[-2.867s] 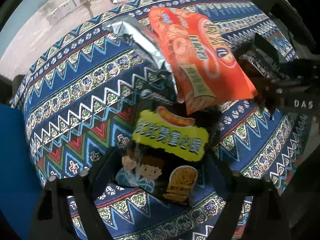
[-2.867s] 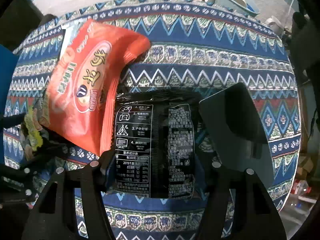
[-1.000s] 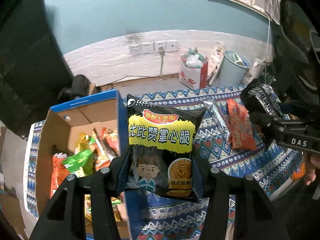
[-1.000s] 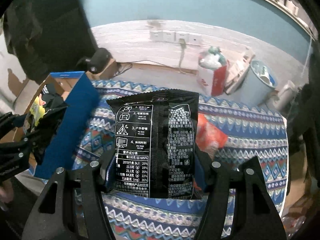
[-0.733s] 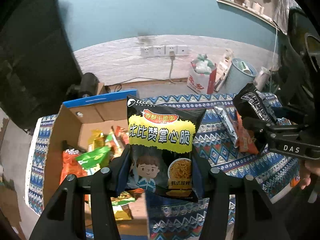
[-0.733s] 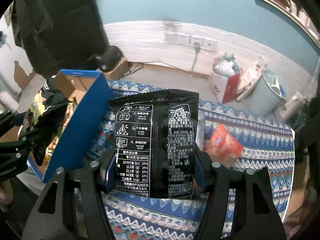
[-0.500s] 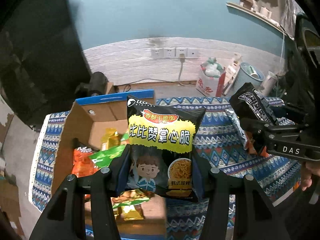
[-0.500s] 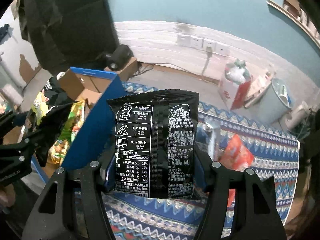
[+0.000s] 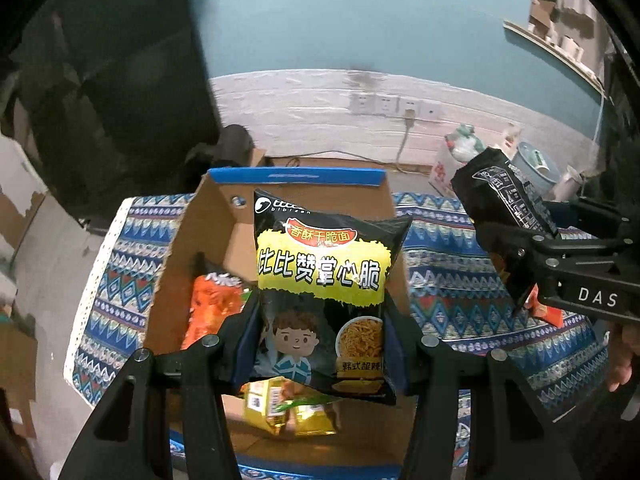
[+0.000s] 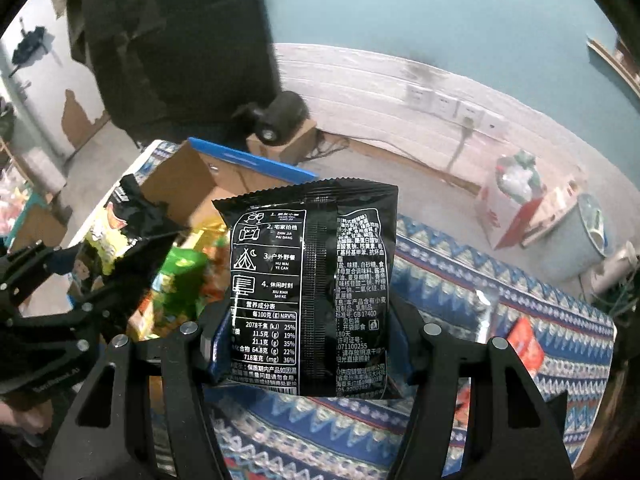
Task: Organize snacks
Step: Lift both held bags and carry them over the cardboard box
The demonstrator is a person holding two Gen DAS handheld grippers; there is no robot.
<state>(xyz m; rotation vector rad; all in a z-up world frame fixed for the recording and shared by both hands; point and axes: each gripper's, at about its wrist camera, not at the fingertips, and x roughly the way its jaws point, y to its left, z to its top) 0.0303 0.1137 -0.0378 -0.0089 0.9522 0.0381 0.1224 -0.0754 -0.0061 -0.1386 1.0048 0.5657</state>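
Note:
My left gripper (image 9: pixel 320 344) is shut on a black and yellow noodle snack bag (image 9: pixel 324 272) and holds it upright above an open cardboard box (image 9: pixel 192 240) with a blue rim. My right gripper (image 10: pixel 310 344) is shut on a black snack bag (image 10: pixel 308 280), printed back facing me, held above the patterned cloth to the right of the box (image 10: pixel 180 176). The right gripper and its bag (image 9: pixel 504 208) also show at the right in the left wrist view. The left gripper and its bag (image 10: pixel 116 232) show at the left in the right wrist view.
The box holds several snack bags, among them an orange one (image 9: pixel 212 304), gold ones (image 9: pixel 280 404) and a green one (image 10: pixel 184 276). An orange bag (image 10: pixel 524 344) and a silver bag (image 10: pixel 486 312) lie on the blue patterned tablecloth (image 9: pixel 448 280). Beyond are a wall with sockets and a bin (image 10: pixel 576 228).
Both grippers have lifted their bags off the cloth and carried them left; the box has come under the left gripper's bag and closer to the right one.

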